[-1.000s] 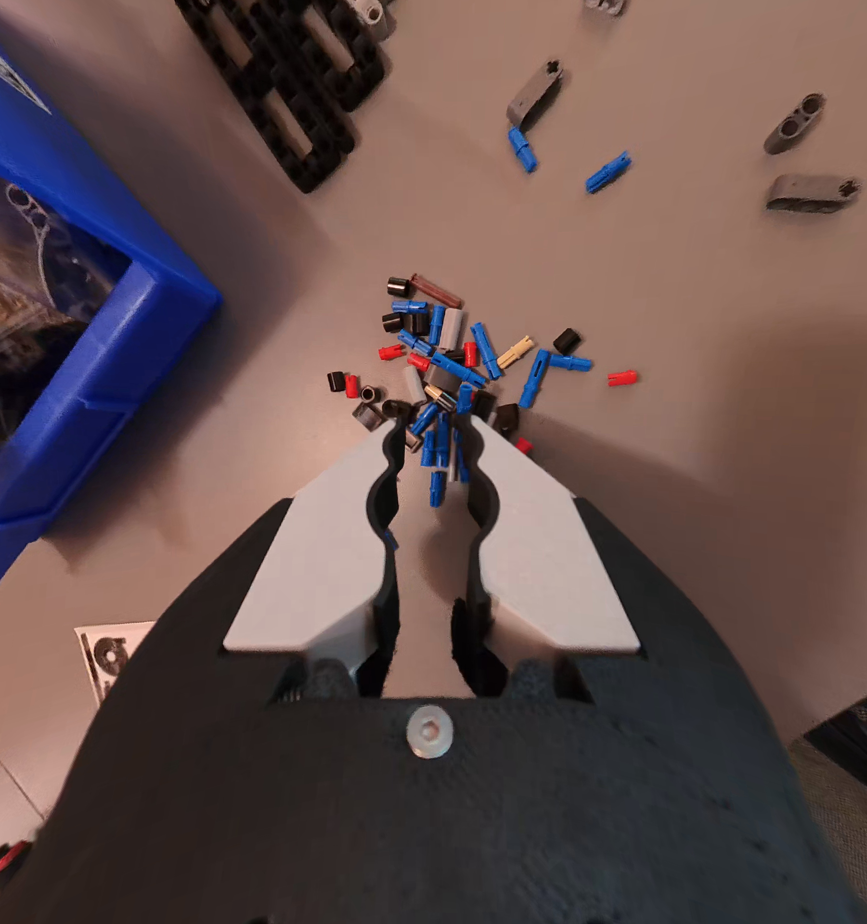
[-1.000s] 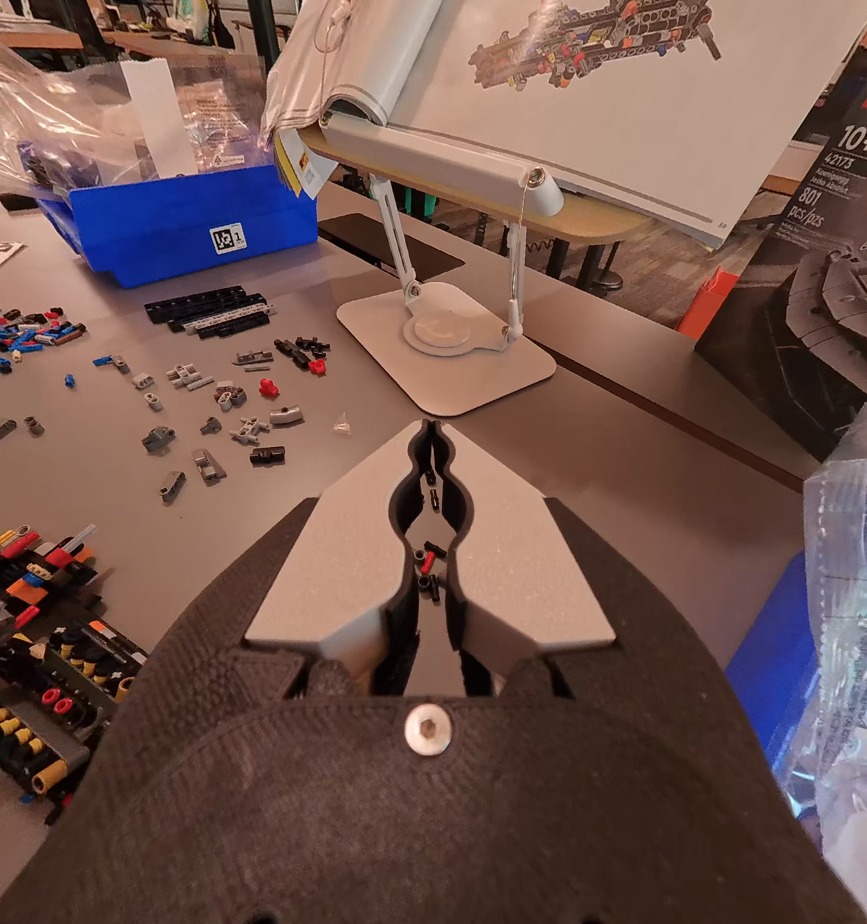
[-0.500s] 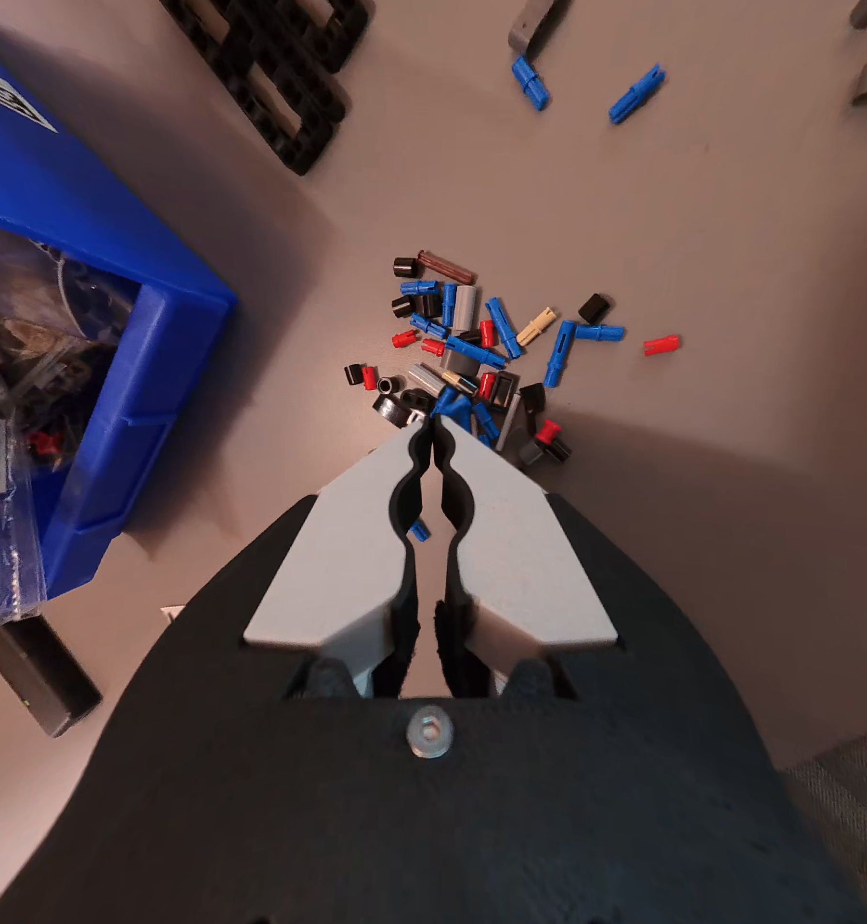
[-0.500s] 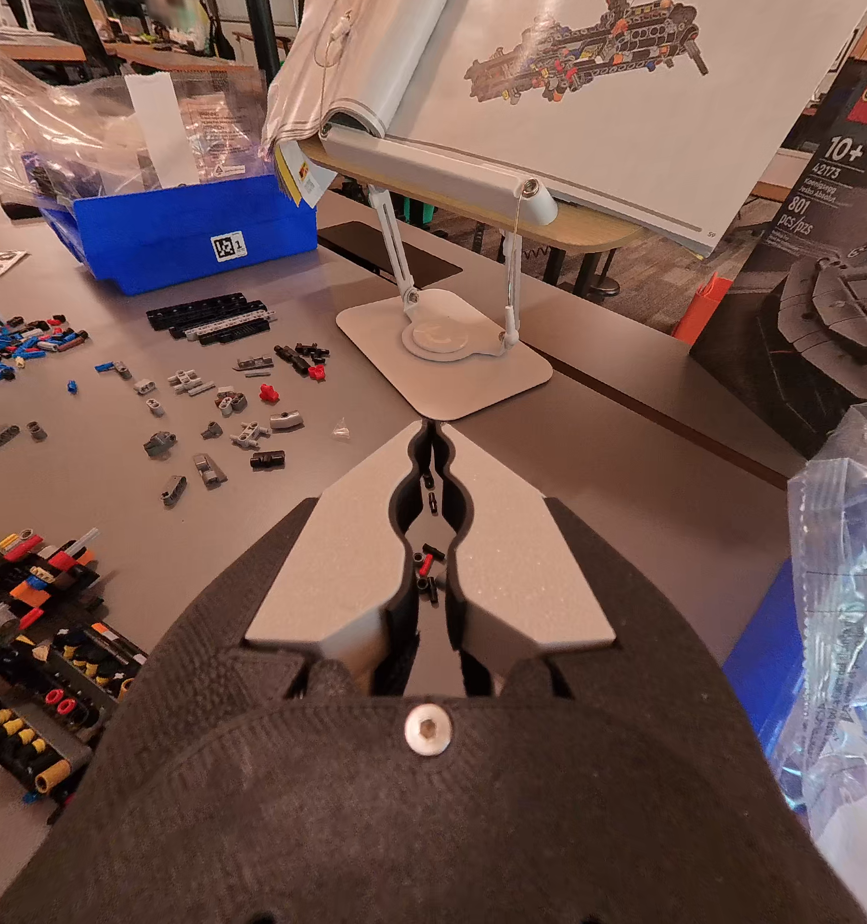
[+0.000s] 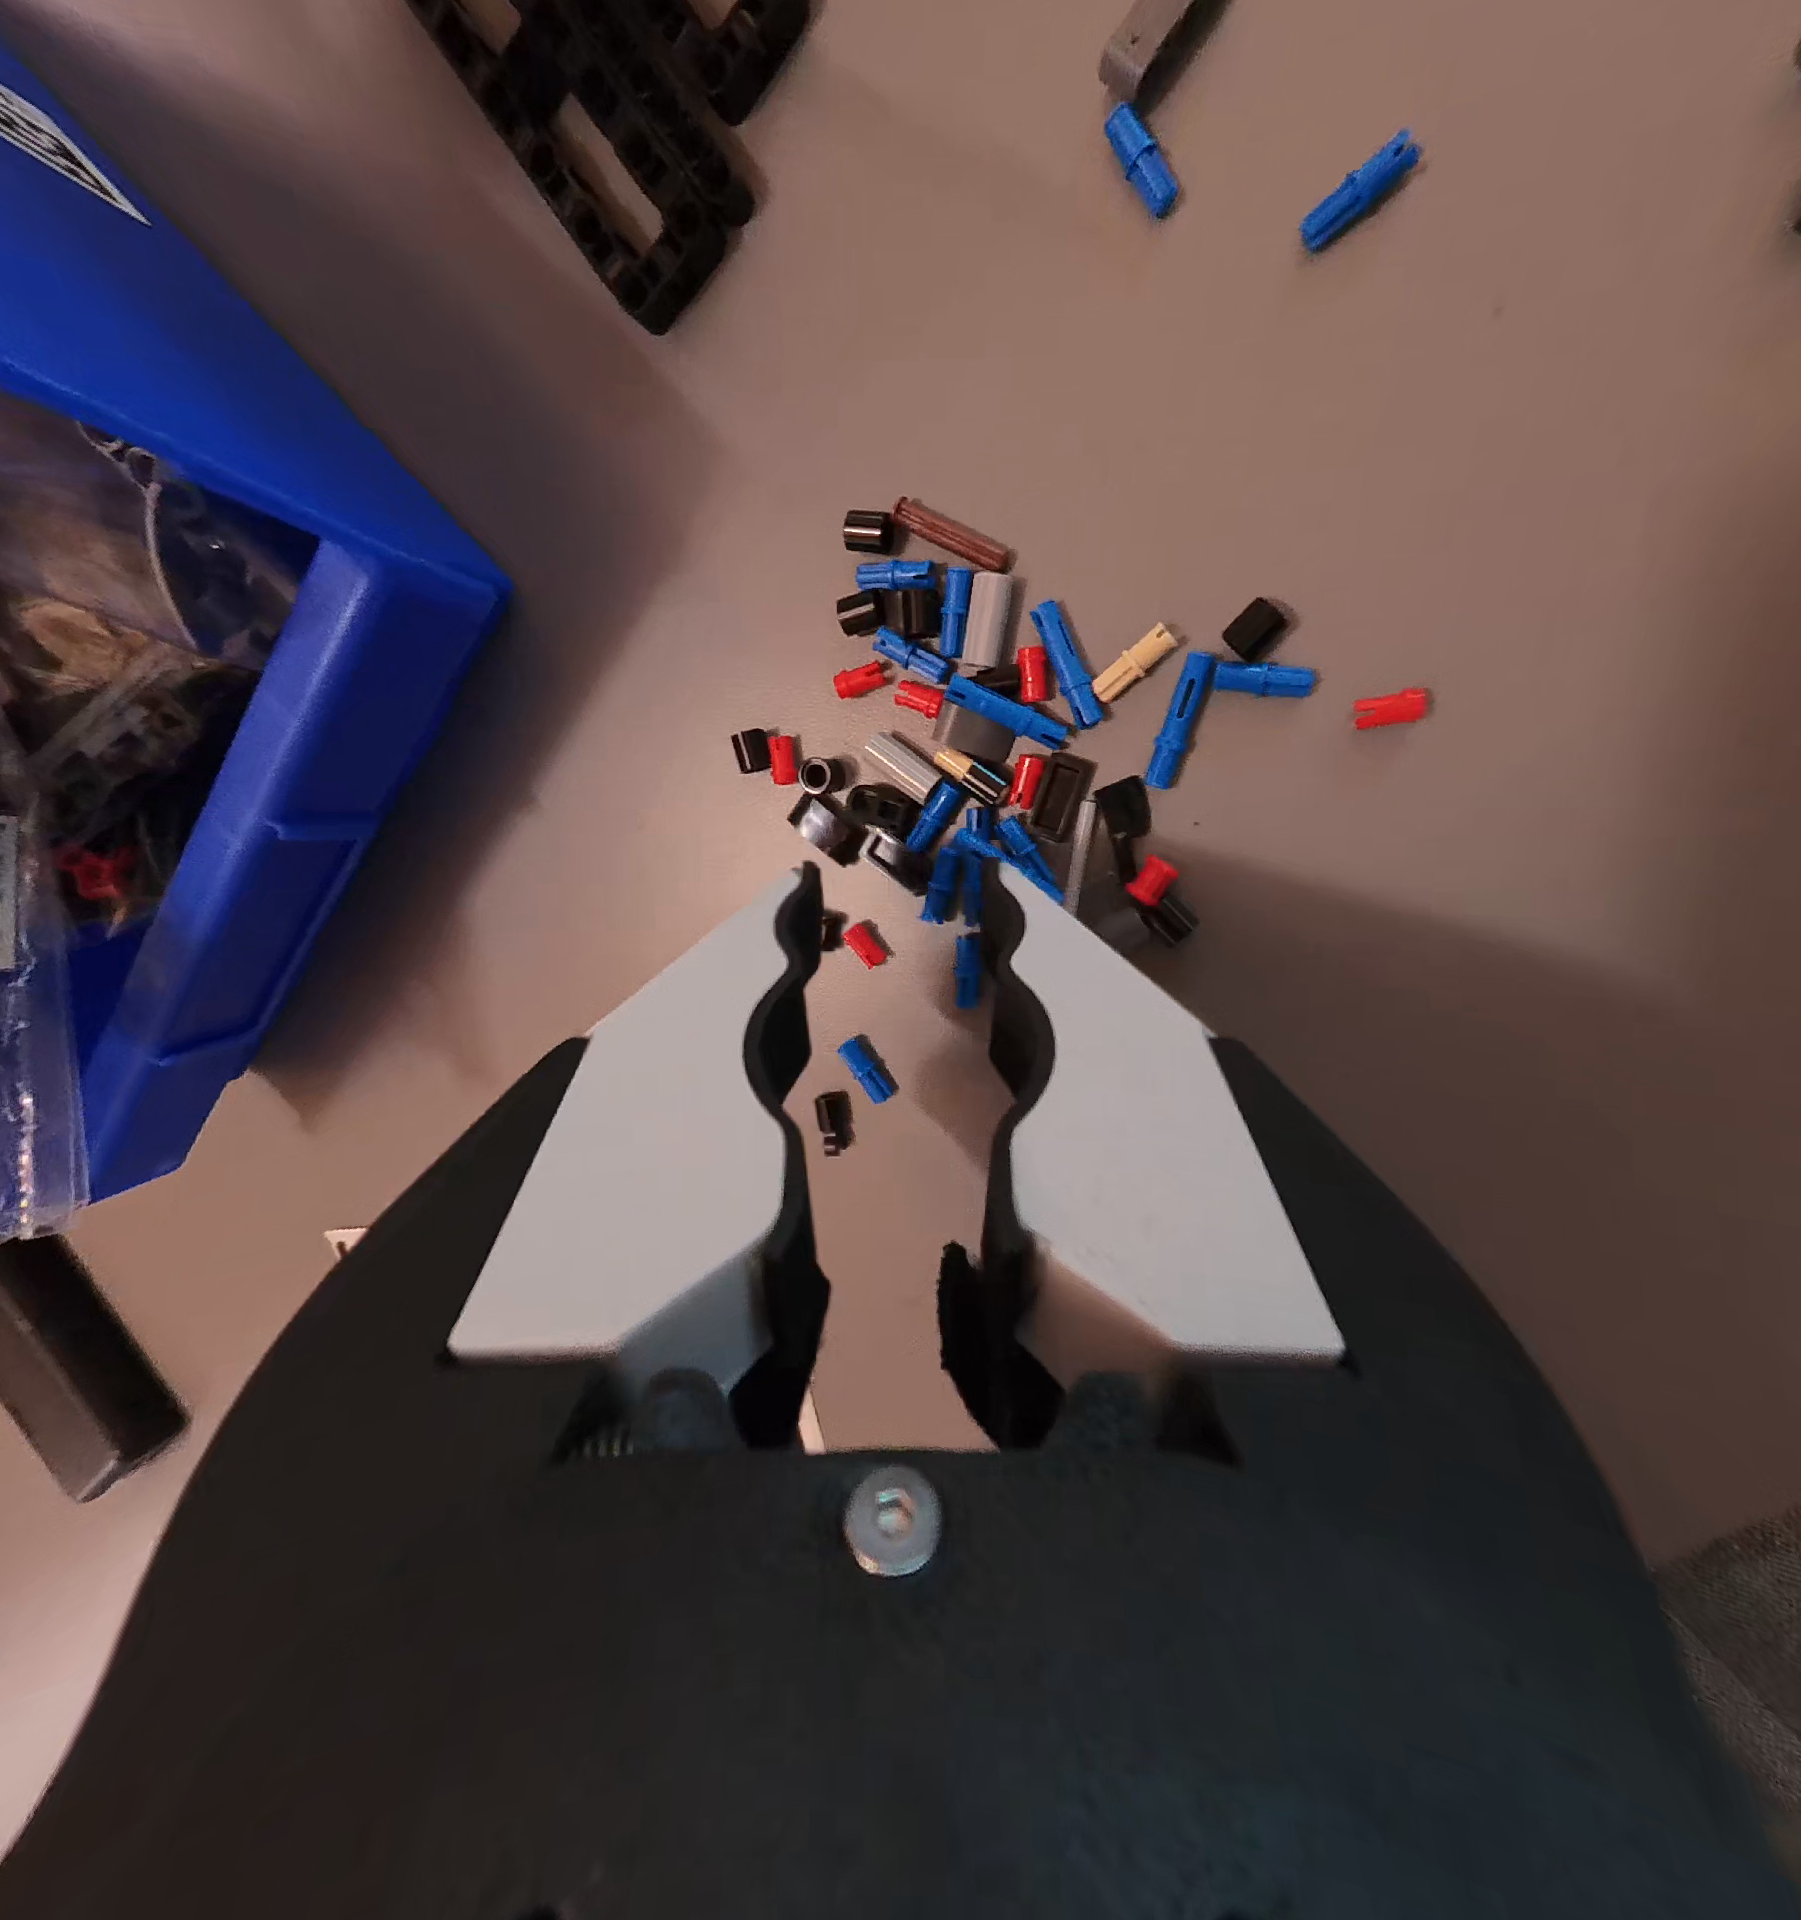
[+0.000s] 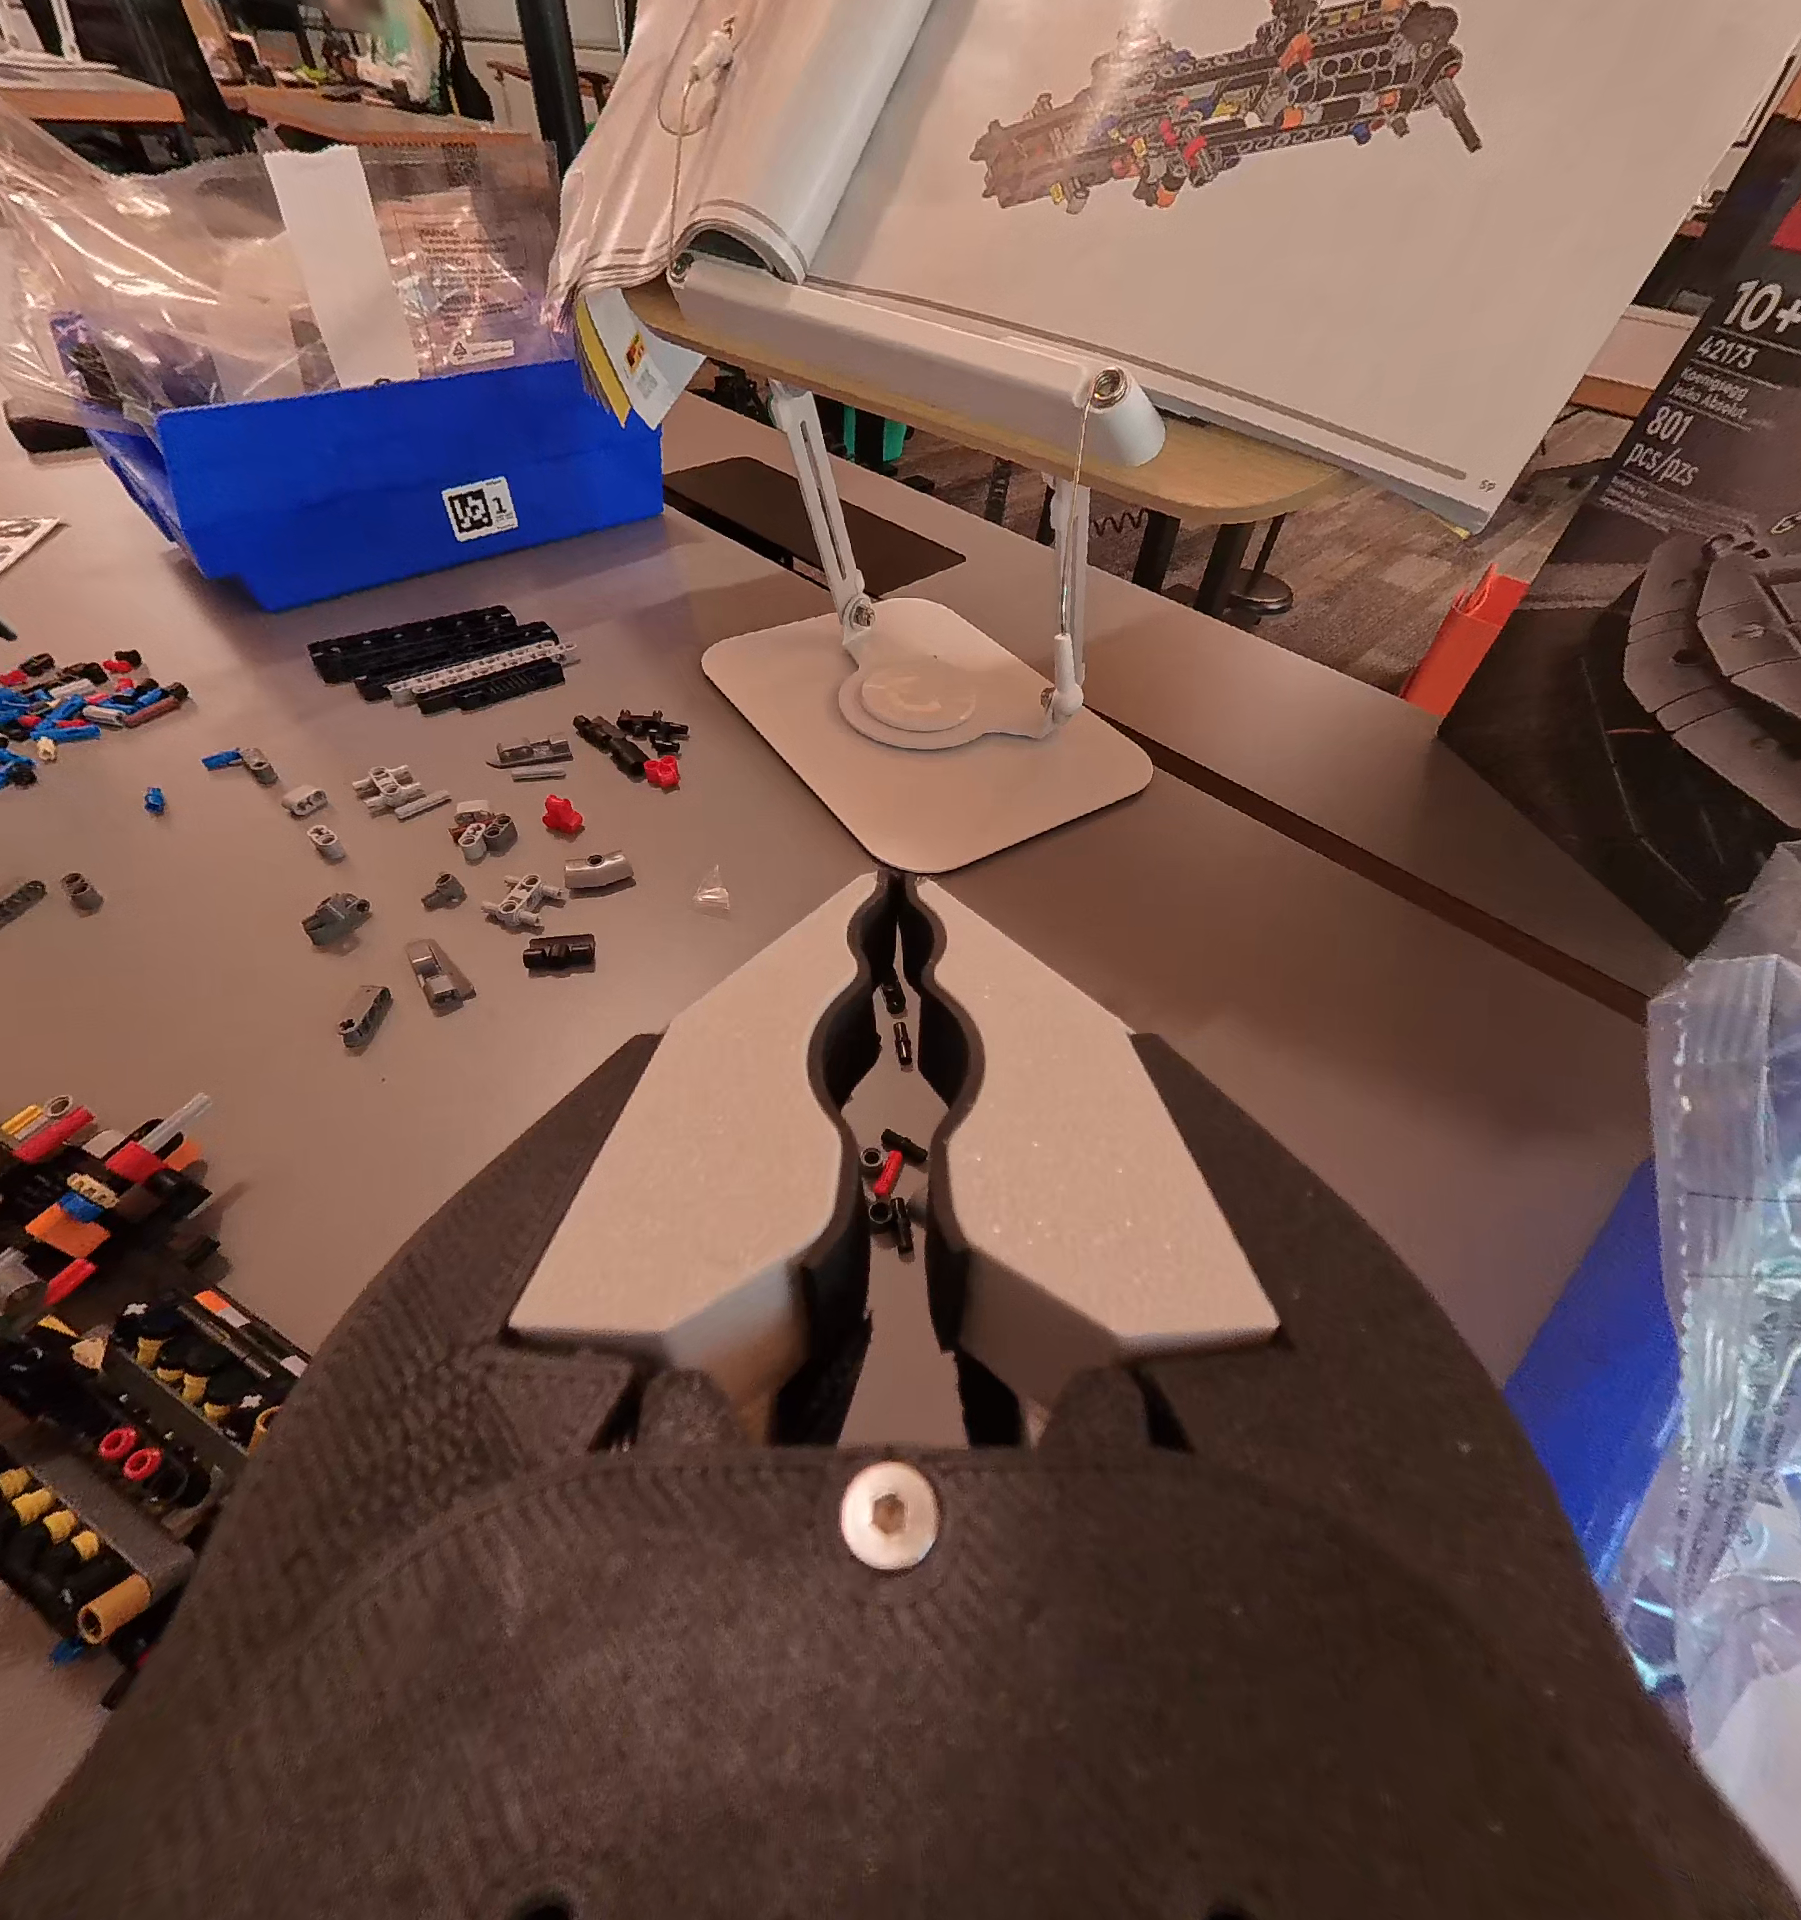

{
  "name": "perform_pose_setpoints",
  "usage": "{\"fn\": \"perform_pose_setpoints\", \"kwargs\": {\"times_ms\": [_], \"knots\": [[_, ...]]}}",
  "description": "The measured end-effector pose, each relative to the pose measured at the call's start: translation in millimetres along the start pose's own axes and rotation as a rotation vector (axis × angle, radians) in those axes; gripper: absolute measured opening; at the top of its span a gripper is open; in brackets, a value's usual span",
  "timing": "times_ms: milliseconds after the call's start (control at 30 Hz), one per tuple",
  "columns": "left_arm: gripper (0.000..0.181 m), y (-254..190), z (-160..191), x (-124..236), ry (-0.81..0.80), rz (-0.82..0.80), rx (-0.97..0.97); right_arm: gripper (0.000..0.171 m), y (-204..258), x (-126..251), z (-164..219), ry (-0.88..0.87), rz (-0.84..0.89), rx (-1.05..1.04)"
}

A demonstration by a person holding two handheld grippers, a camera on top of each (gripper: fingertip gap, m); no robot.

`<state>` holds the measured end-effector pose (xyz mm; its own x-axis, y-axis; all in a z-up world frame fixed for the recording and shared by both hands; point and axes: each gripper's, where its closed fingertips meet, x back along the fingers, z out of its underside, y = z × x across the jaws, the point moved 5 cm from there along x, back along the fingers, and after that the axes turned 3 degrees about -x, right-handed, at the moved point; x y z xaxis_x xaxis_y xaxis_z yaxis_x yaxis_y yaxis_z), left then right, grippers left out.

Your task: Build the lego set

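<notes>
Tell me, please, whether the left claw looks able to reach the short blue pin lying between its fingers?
Probably yes: the left claw is open, and the short blue pin lies loose on the table with nothing over it.

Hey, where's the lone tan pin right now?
Left wrist view: the tan pin lies at the pile's right side, between two blue pins, ahead of the open left gripper.

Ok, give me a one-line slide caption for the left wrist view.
Open left gripper poised over a pile of small pins on the table, beside a blue bin.
</notes>
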<state>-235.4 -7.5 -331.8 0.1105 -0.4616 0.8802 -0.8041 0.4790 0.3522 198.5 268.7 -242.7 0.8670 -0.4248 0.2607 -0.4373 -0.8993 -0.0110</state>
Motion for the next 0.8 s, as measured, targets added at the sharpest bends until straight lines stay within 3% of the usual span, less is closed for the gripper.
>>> {"fn": "perform_pose_setpoints", "kwargs": {"times_ms": [67, 133, 500, 800], "knots": [[0.023, 1, -1, 0, -0.007, -0.009, 0.003, 0.000, 0, 0, 0, 0.001, 0.000, 0.002], [0.000, 6, -1, 1, -0.013, -0.064, -0.018, 0.000, 0, 0, 0, 0.001, 0.000, 0.002], [0.000, 9, -2, 5, -0.055, -0.065, 0.000, 0.000, 8, -4, 0, 0.003, -0.031, 0.037], [0.035, 3, 1, 0, -0.102, 0.004, 0.026, 0.000, 11, -15, 12, 0.056, -0.013, 0.073]]}}
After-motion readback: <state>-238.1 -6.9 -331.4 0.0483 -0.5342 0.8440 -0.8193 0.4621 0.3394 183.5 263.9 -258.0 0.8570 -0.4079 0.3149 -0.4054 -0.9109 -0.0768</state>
